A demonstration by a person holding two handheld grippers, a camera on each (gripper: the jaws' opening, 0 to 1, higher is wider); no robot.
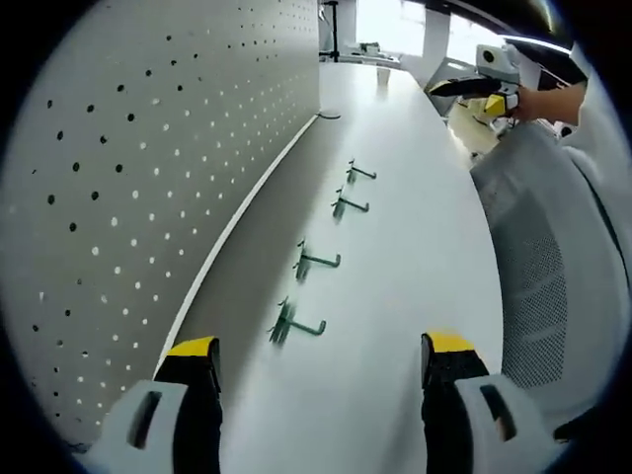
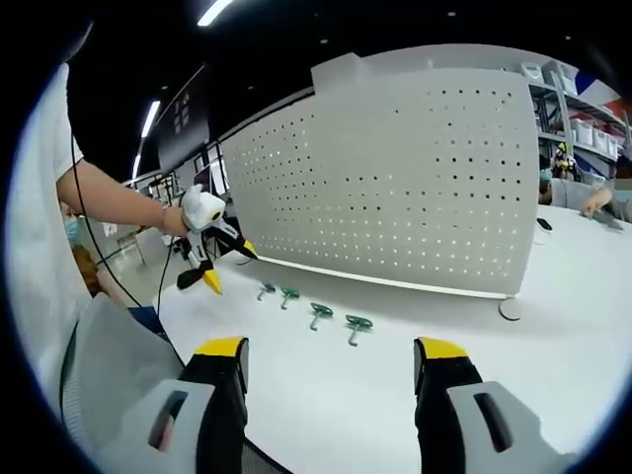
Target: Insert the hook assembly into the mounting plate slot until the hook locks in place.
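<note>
Several green hook assemblies lie in a row on the white table (image 1: pixel 415 247), the nearest hook (image 1: pixel 296 326) just ahead of my left gripper (image 1: pixel 321 351). That gripper is open, with nothing between its yellow-tipped jaws. The white perforated mounting plate (image 1: pixel 148 148) stands upright along the table's left side. In the right gripper view the same hooks (image 2: pixel 336 318) lie in front of the mounting plate (image 2: pixel 395 178), beyond my open, empty right gripper (image 2: pixel 331 351). A hand holds the left gripper (image 2: pixel 212 259) above the table's left end. The right gripper (image 1: pixel 484 96) hangs far off at the upper right.
A grey mesh-backed chair (image 1: pixel 543 276) stands close along the table's right edge, also the chair (image 2: pixel 118 365) under the person's arm. The plate rests on a round foot (image 2: pixel 510 308). Another person (image 2: pixel 592 197) works at the far right, with shelving behind.
</note>
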